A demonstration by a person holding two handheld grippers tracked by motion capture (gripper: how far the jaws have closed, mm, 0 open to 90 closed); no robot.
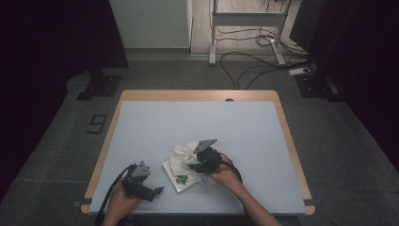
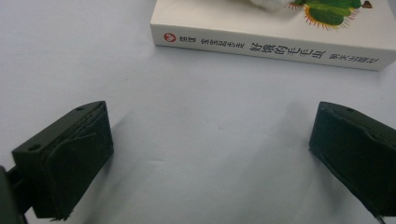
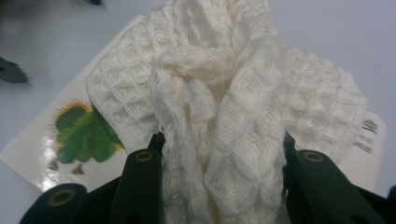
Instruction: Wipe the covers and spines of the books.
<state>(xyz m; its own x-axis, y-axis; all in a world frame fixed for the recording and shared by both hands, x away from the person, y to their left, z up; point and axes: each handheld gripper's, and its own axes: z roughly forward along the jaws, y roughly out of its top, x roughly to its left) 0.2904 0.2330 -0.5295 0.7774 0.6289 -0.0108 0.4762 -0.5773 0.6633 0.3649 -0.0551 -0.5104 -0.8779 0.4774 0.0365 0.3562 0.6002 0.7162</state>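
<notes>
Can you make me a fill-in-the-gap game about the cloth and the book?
1. The right gripper squeezes a white ____.
2. The cloth is bunched on top of a ____.
3. The book has a ____ picture on its cover.
4. The left gripper has jaws that are ____.

Missing words: cloth; book; green; open

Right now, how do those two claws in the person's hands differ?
The right claw is shut on a bunched white waffle cloth lying on the book; the left claw stands open, with nothing between its jaws. The right is over the book; the left rests beside it on the table. Both are black.
</notes>
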